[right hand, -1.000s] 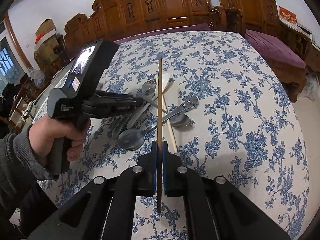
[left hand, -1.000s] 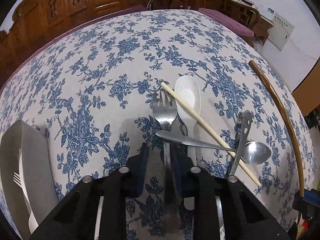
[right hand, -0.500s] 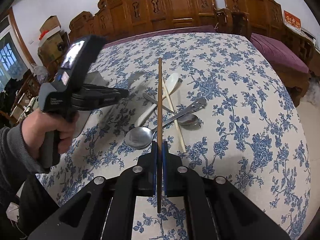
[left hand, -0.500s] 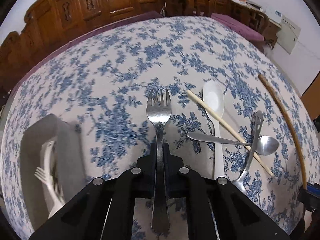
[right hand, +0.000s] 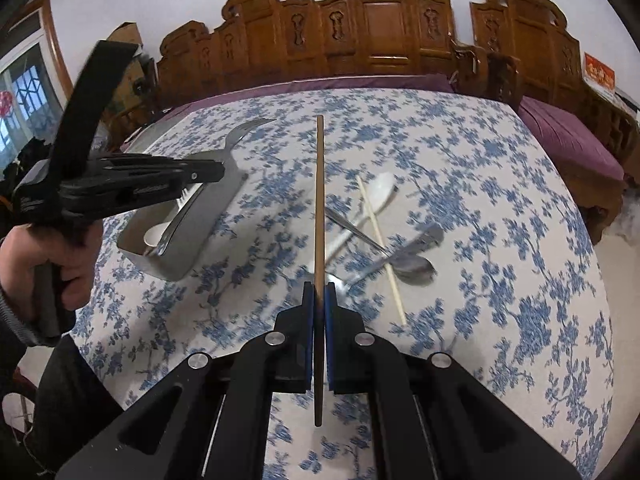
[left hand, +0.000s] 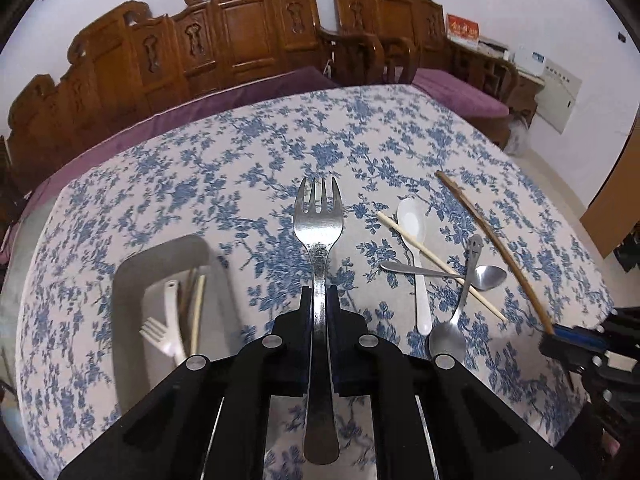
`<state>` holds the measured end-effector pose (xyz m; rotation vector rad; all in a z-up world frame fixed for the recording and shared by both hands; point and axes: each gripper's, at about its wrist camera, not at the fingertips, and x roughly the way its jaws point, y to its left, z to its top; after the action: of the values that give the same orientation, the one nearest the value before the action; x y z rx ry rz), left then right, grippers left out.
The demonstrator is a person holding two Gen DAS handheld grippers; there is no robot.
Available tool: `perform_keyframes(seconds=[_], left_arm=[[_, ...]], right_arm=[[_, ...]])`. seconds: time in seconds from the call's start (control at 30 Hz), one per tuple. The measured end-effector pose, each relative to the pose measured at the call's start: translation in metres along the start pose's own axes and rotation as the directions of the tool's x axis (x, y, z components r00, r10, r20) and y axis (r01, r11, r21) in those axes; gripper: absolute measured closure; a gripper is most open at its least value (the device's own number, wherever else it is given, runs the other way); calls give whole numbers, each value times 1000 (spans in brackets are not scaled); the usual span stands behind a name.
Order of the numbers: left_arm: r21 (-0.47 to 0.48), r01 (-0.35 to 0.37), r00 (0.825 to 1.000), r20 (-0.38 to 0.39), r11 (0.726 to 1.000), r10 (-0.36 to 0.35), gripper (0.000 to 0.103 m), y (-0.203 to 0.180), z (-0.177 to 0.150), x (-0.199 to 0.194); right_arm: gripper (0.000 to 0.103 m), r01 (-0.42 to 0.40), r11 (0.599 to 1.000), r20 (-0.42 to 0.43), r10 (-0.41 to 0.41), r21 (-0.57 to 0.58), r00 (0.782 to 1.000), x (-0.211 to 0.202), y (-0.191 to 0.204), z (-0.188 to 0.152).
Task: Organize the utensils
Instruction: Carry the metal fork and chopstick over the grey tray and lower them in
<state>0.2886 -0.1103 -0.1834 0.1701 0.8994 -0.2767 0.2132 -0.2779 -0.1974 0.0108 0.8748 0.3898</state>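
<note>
My left gripper (left hand: 319,294) is shut on the handle of a metal fork (left hand: 319,224), tines pointing away, lifted above the tablecloth. In the right wrist view that left gripper (right hand: 216,170) hangs over the grey tray (right hand: 180,260) with the fork (right hand: 240,136) sticking out. My right gripper (right hand: 319,292) is shut on a brown chopstick (right hand: 319,200), also seen from the left wrist view as the brown chopstick (left hand: 492,240). The grey tray (left hand: 132,280) holds a white plastic fork (left hand: 164,328) and chopsticks (left hand: 196,312).
On the blue floral tablecloth (left hand: 240,184) lie a white spoon (left hand: 414,240), a pale chopstick (left hand: 440,268) and two metal spoons (left hand: 480,276), crossed in a pile. Carved wooden chairs (right hand: 380,28) with purple cushions ring the table. A person's hand (right hand: 36,256) holds the left gripper.
My left gripper has shut on the metal fork, lifted it off the pile and carried it left toward the tray. The right gripper has risen slightly with its chopstick.
</note>
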Motion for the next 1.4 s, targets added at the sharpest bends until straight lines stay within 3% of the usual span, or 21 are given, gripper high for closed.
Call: perform_keyframes(seconds=[0.47,0.9,1.4], left_arm=[[-46,-39,999,30,998,40,97,65,-12,-30],[-129,-76,997,-34,989,73,97,124,-32,-1],[-160,-58,997,-59,985,49,96,138,-43,26]], right_arm=[[97,-28,995,11,29,-97,1000,8,71,33],[97,-58,990,-26,55,-130,998,34,109,42],[97,-58,989,-53,51,-137,997,55,126,51]])
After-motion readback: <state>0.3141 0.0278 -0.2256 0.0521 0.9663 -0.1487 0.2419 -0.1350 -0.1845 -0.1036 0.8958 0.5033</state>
